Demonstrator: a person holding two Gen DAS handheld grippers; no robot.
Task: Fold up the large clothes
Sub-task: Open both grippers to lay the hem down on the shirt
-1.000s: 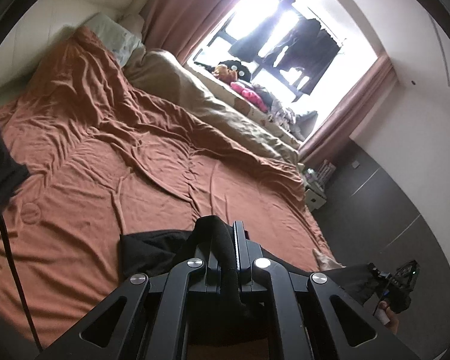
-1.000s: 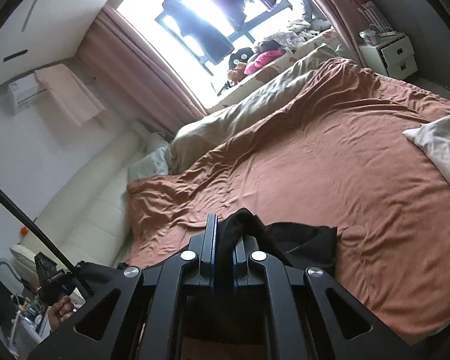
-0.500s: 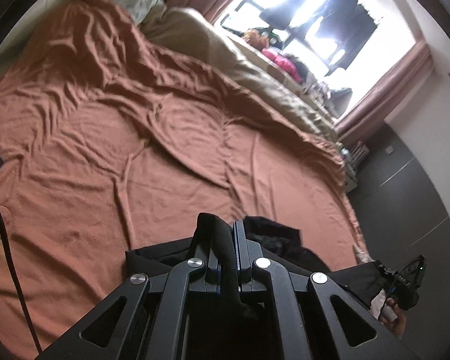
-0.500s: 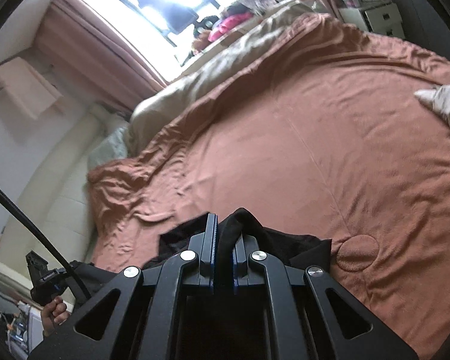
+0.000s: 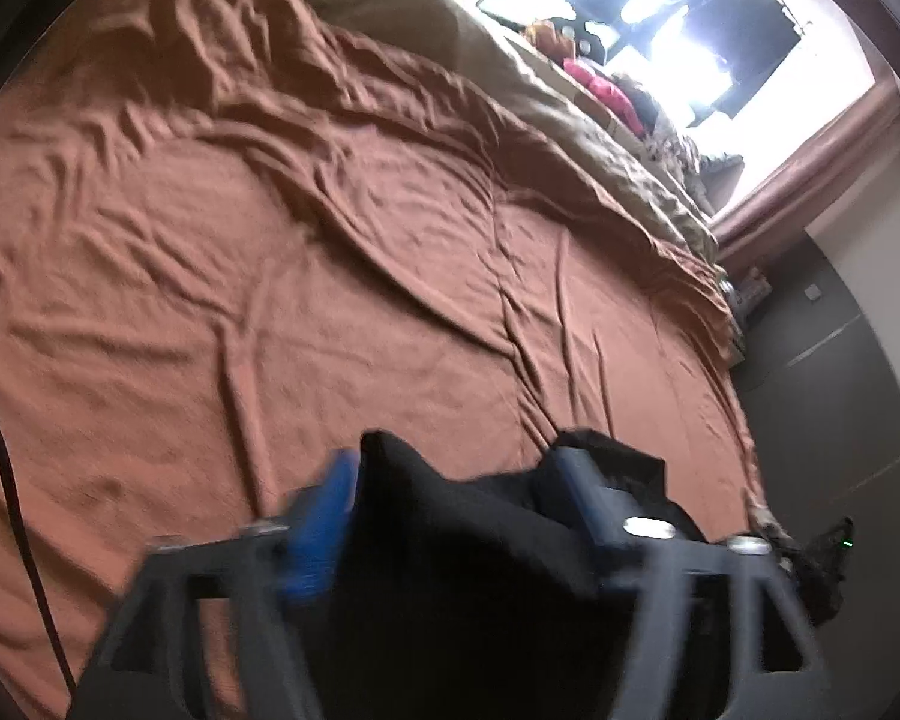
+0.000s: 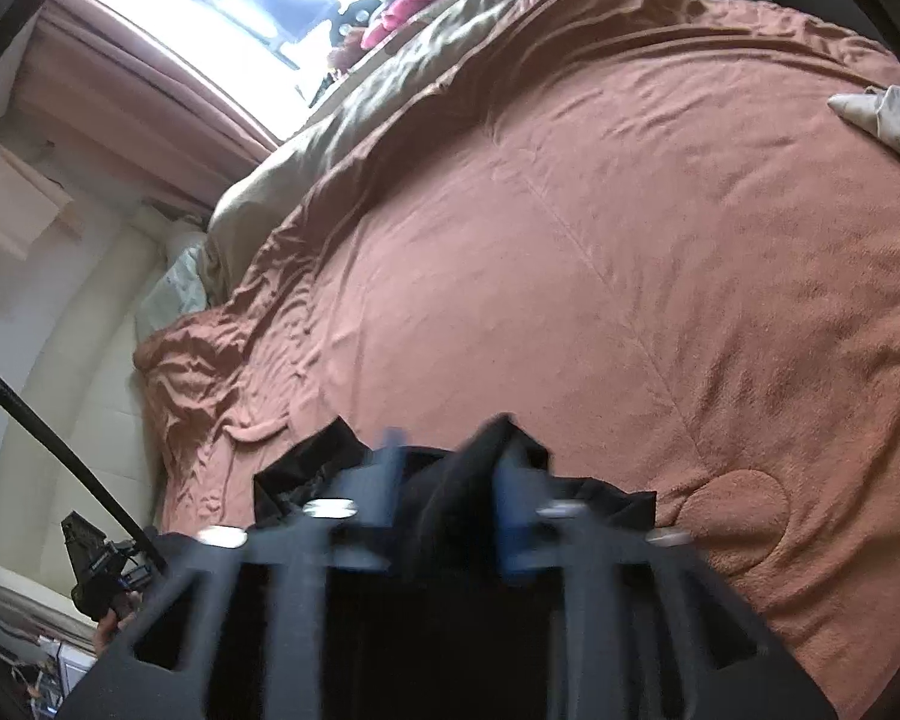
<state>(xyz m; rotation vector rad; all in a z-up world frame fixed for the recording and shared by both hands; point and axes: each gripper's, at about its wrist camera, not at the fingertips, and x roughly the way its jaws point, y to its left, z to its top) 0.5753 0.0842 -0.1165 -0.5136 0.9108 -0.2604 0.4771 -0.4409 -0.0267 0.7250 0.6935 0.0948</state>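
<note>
in my left wrist view the left gripper [image 5: 456, 468] fills the bottom of the frame, blurred, with its jaws spread wide apart. the black garment [image 5: 450, 540] lies bunched between them, one peak poking up beside the blue-padded finger on the left; i can't tell if the cloth touches either pad. beyond it, the rust-brown bedspread [image 5: 270, 240] takes up most of the frame, heavily creased toward the upper left. a beige duvet [image 5: 510, 84] runs diagonally along its far side, and the bright window [image 5: 690, 12] sits at upper right.

in my right wrist view the right gripper [image 6: 447, 450] is at bottom centre, also blurred, jaws parted with a fold of the black garment [image 6: 456, 498] standing up between them, closer to the blue pad on the right. more of it spreads onto the bedspread [image 6: 570, 240] at lower left of the fingers. a pale garment [image 6: 882, 114] lies at the right edge of the frame.
</note>
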